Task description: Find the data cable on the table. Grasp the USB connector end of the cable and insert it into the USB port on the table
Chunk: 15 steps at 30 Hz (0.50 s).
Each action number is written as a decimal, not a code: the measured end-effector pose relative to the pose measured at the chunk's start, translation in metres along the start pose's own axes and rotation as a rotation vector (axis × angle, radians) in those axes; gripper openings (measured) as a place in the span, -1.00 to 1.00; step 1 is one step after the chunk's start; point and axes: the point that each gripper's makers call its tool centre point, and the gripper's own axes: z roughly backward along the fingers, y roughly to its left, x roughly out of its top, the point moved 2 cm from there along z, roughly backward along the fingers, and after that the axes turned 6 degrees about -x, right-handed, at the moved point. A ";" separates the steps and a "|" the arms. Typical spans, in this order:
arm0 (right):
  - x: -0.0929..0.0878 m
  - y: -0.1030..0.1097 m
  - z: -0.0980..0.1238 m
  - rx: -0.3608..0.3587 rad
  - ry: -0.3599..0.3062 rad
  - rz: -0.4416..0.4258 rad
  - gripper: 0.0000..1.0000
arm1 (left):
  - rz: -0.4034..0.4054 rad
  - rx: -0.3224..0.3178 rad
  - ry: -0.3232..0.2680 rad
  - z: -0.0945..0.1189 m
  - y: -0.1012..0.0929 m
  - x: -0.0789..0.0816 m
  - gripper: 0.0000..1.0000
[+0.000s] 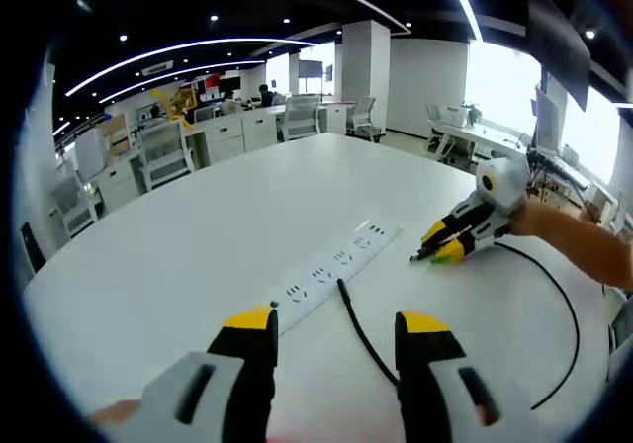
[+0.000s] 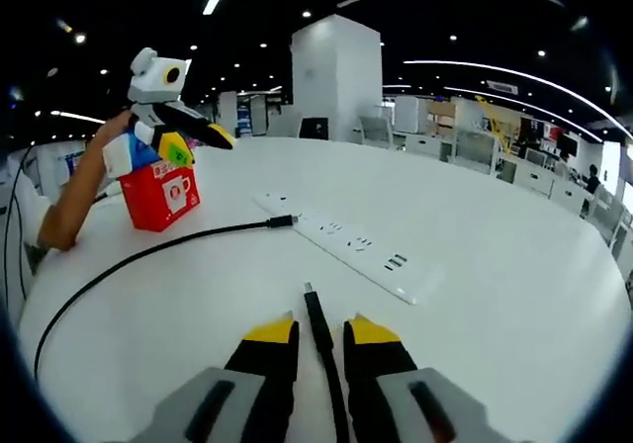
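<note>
While held low over the white table [image 2: 514, 265]:
Right gripper [image 2: 321, 332]: pinching the black cable [image 2: 318, 324], USB tip forward.
Left gripper [image 1: 338, 322]: jaws spread.
Power strip [image 2: 346, 243]: just beyond the tip.

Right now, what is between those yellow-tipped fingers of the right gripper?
A black cable runs between the fingers, its USB connector poking out front. Whether they pinch it cannot be seen.

One power strip [image 2: 348, 243], one cable [image 2: 129, 260] — one red box [image 2: 160, 196].
</note>
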 end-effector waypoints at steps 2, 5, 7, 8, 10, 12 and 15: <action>0.001 -0.001 -0.001 0.000 -0.016 -0.026 -0.59 | 0.001 0.000 0.001 0.000 0.000 0.000 -0.05; 0.001 -0.002 -0.002 -0.007 -0.027 -0.035 -0.64 | 0.001 0.000 0.001 0.000 0.000 0.000 -0.05; 0.002 -0.001 -0.003 -0.001 -0.031 -0.043 -0.69 | 0.001 0.000 0.000 0.000 0.000 0.000 -0.05; 0.002 0.000 -0.003 -0.003 -0.036 -0.039 -0.70 | 0.001 0.000 0.000 0.000 0.000 0.000 -0.05; 0.002 0.000 -0.004 -0.007 -0.042 -0.039 -0.70 | 0.001 0.000 -0.001 0.001 -0.001 0.000 -0.05; 0.002 0.000 -0.004 -0.012 -0.050 -0.034 -0.71 | 0.001 0.000 -0.001 0.001 -0.001 0.000 -0.05; 0.001 0.000 -0.003 -0.025 -0.054 -0.020 -0.76 | 0.001 0.001 0.000 0.001 -0.001 0.000 -0.05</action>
